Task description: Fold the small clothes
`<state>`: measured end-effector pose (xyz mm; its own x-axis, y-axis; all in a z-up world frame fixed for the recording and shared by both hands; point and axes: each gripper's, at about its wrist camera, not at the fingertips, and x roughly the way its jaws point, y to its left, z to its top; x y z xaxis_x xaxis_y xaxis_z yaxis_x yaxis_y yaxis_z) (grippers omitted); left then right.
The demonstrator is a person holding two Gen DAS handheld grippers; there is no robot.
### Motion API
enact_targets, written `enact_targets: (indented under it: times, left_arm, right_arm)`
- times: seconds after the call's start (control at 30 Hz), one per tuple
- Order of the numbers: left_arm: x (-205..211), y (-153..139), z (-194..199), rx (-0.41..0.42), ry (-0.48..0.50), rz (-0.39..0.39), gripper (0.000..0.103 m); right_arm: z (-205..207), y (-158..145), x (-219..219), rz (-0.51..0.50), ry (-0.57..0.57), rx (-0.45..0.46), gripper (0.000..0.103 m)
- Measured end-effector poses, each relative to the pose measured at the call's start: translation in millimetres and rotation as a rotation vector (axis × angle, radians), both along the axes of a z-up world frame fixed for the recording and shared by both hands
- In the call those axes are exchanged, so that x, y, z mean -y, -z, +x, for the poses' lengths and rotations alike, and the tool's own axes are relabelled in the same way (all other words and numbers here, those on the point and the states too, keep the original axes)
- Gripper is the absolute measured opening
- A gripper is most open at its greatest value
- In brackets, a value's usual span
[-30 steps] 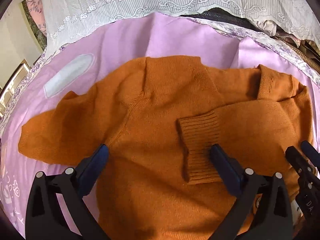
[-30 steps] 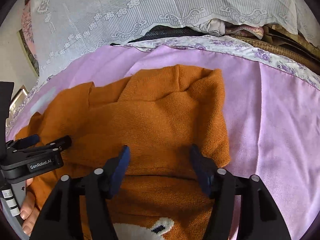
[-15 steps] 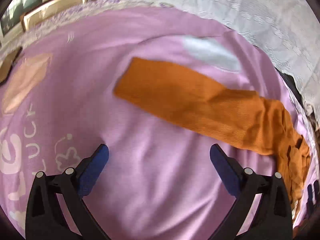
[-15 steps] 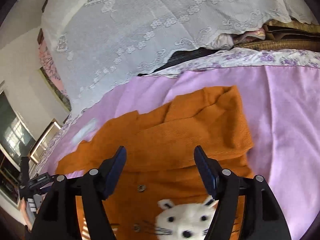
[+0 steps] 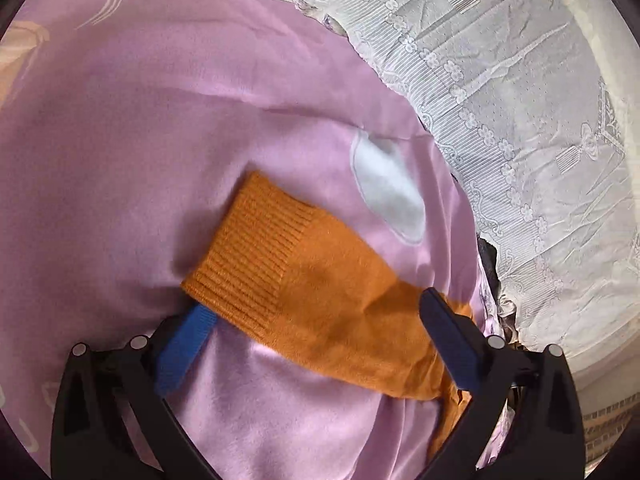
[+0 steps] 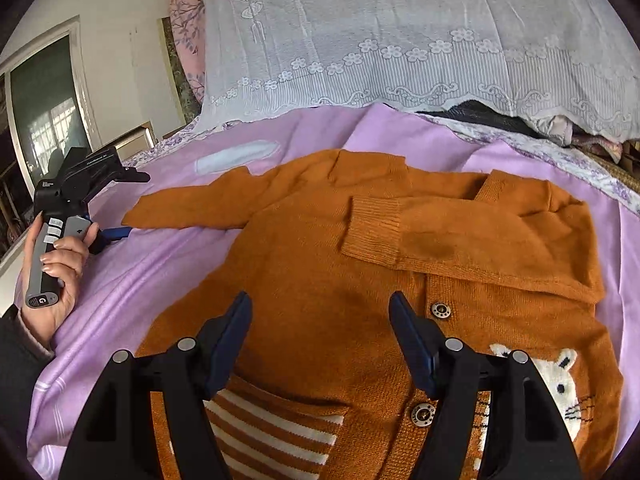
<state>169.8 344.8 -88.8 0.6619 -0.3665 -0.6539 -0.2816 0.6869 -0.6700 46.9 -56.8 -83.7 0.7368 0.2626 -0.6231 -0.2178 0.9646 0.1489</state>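
Note:
An orange knitted cardigan (image 6: 328, 264) with snaps and a white animal face lies on the pink sheet (image 6: 132, 276). Its right sleeve is folded across the chest (image 6: 400, 232). Its left sleeve (image 6: 192, 208) lies stretched out to the left. In the left wrist view this sleeve (image 5: 320, 288) lies between my open fingers, its ribbed cuff (image 5: 248, 248) over the left fingertip. My left gripper (image 5: 316, 344) is open around the sleeve. It also shows in the right wrist view (image 6: 116, 234) at the cuff. My right gripper (image 6: 320, 344) is open and empty above the cardigan's body.
A white lace cloth (image 6: 400, 40) covers a pile at the back of the bed; it also shows in the left wrist view (image 5: 540, 120). A white patch (image 5: 388, 188) marks the sheet near the cuff. A window (image 6: 40, 112) and wall stand at the left.
My left gripper has swung left off the cardigan's body and closed in on the left sleeve's cuff. My right gripper has pulled back and up, so more of the cardigan shows.

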Motion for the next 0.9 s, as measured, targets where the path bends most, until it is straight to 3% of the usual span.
enact_targets:
  times: [0.03, 0.07, 0.1, 0.13, 0.17, 0.27, 0.37, 0.43, 0.57, 0.73, 0.9]
  left_arm:
    - [2, -1, 3, 0.002, 0.001, 0.03, 0.081]
    - [1, -1, 7, -0.004, 0.014, 0.058, 0.056]
    - [0, 2, 10, -0.021, 0.026, 0.08, 0.044]
    - [0, 6, 13, -0.041, 0.022, 0.094, 0.019]
    - [-2, 9, 14, -0.051, 0.019, 0.089, 0.013]
    - [-9, 8, 8, -0.028, 0.015, 0.053, 0.006]
    - [-6, -1, -1, -0.007, 0.013, 0.079, 0.005]
    - [5, -18, -11, 0.03, 0.023, 0.147, 0.005]
    - [53, -62, -34, 0.15, 0.087, 0.366, 0.005]
    - [121, -79, -53, 0.24, 0.248, 0.412, 0.005]
    - [184, -67, -58, 0.238, 0.365, 0.518, 0.005]
  right_arm:
    - [3, 3, 4, 0.02, 0.007, -0.016, 0.071]
    - [5, 5, 7, 0.041, 0.015, -0.032, 0.071]
    - [7, 7, 10, 0.06, 0.023, -0.046, 0.071]
    - [9, 9, 13, 0.076, 0.029, -0.057, 0.071]
    - [10, 10, 16, 0.09, 0.034, -0.064, 0.071]
    - [8, 10, 18, 0.109, 0.036, -0.059, 0.071]
    - [4, 7, 19, 0.117, 0.034, -0.033, 0.071]
    - [5, 7, 20, 0.125, 0.036, -0.037, 0.071]
    - [9, 9, 29, 0.183, 0.041, -0.059, 0.071]
    - [10, 1, 43, 0.287, 0.058, -0.062, 0.071]
    - [26, -6, 61, 0.532, 0.027, -0.133, 0.072]
